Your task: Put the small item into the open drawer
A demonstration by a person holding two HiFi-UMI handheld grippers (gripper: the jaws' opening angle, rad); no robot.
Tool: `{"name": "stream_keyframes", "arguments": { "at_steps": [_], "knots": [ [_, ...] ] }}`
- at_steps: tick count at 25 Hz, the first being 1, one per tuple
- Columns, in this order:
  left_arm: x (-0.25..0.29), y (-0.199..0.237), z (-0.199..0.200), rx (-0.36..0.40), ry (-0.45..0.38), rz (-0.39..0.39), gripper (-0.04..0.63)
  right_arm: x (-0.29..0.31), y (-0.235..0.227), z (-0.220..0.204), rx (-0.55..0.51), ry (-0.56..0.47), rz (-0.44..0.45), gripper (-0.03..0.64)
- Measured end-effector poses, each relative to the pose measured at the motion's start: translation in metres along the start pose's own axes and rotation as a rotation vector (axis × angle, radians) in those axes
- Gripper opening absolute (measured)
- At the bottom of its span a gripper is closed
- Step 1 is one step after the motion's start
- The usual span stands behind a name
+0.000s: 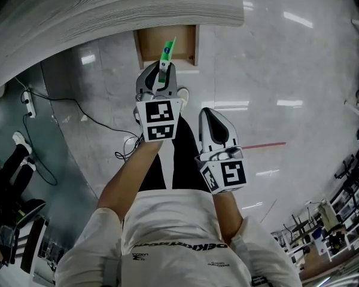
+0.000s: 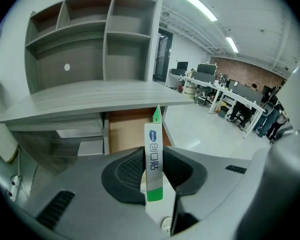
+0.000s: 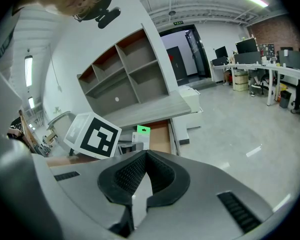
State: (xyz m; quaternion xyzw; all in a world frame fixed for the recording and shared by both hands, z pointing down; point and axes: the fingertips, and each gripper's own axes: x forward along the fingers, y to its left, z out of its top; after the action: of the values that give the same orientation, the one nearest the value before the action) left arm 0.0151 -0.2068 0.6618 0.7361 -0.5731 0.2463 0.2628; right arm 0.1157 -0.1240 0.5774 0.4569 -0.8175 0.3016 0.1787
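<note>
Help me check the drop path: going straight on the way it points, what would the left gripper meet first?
Probably the open light-brown wooden drawer under the grey desktop; the left gripper, tongs shut on the flat green-and-white packet, aims into it, though depth is unclear.

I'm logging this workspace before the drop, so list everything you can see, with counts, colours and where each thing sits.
desk: one, grey wood-grain, ahead of the person
shelf unit: one, grey, on the desk
open drawer: one, brown inside, under the desktop
flat pack: one, white with green ends, before the drawer
power strip: one, white, floor at left
cable: one, black, floor at left
red line: one, floor at right
left gripper: grey, shut on the flat pack
right gripper: grey, shut, empty
shirt: white
trousers: black
</note>
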Motion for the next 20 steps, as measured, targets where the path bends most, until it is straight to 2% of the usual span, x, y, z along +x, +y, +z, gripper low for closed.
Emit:
{"name": "stream_keyframes", "arguments": {
  "at_steps": [20],
  "knots": [
    [0.051, 0.011, -0.025, 0.003, 0.051, 0.047, 0.103, -0.003, -0.01, -0.013, 0.008, 0.014, -0.024, 0.031]
  ]
}}
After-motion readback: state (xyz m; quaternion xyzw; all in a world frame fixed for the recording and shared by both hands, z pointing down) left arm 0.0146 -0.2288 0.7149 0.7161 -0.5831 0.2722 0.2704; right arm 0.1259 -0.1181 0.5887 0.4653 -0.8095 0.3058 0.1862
